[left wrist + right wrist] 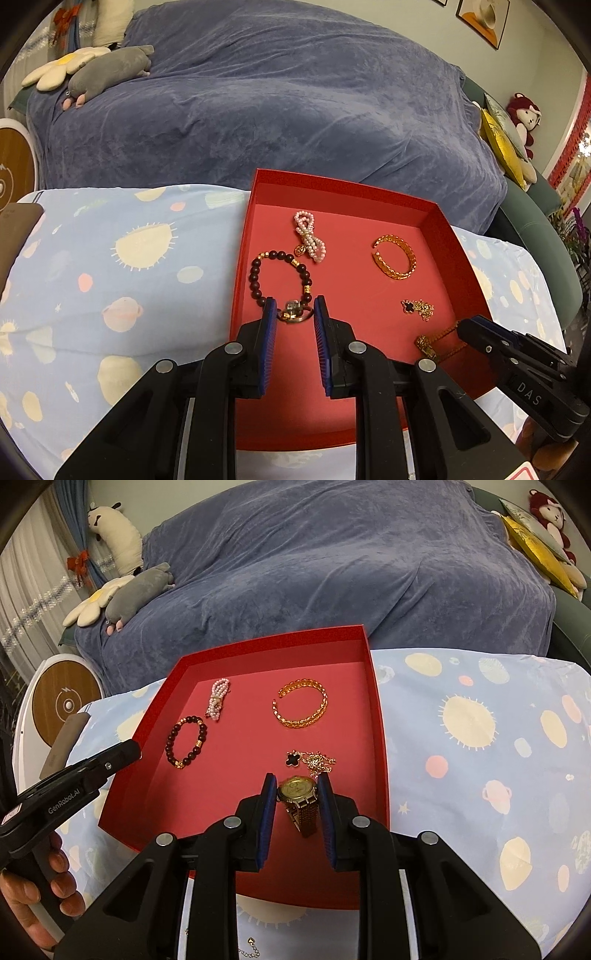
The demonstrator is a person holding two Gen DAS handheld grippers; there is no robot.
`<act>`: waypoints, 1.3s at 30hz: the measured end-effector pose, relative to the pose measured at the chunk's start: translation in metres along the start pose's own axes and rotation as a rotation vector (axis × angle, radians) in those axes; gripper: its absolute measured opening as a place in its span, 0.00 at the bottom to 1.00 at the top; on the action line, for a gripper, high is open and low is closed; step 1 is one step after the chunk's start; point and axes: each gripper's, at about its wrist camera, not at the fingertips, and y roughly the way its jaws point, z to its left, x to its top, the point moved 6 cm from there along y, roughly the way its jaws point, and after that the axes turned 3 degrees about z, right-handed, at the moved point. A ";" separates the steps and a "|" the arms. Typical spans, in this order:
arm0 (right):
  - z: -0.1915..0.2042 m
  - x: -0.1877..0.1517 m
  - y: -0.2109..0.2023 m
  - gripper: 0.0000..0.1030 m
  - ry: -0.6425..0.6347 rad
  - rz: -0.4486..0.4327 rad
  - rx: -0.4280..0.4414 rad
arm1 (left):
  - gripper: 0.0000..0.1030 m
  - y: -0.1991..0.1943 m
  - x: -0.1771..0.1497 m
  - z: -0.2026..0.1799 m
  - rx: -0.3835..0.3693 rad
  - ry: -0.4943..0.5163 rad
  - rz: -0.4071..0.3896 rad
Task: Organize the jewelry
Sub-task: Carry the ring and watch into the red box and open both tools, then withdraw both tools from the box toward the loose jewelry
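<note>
A red tray [255, 206] [378, 716] lies on a patterned blue cloth. In it lie a pink pearl bracelet [309, 237] [218, 698], a dark bead bracelet [258, 280] [186, 746], a gold bangle [394, 256] [302, 707] and a clover necklace [417, 307] [308, 760]. My left gripper [295, 312] is closed on a small ring [293, 312] just above the tray floor, beside the bead bracelet. My right gripper [297, 790] is closed on a gold watch [300, 799] over the tray's near right part; it shows in the left wrist view [436, 341].
A sofa under a blue-grey throw [258, 103] rises right behind the table, with plush toys [110, 70] on it. A round white and wood device [62, 701] stands at the left. A thin gold chain [251, 947] lies on the cloth near the front edge.
</note>
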 end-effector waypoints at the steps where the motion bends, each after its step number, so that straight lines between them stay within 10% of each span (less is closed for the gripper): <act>1: 0.000 0.000 -0.002 0.22 0.001 -0.008 -0.002 | 0.18 0.001 -0.001 0.001 0.006 0.000 0.003; 11: 0.007 0.009 -0.026 0.24 -0.004 -0.067 0.016 | 0.52 -0.018 0.007 0.014 -0.006 -0.086 -0.034; 39: -0.021 -0.077 -0.080 0.31 -0.059 -0.020 0.033 | 0.55 -0.076 -0.079 -0.012 0.030 0.028 -0.025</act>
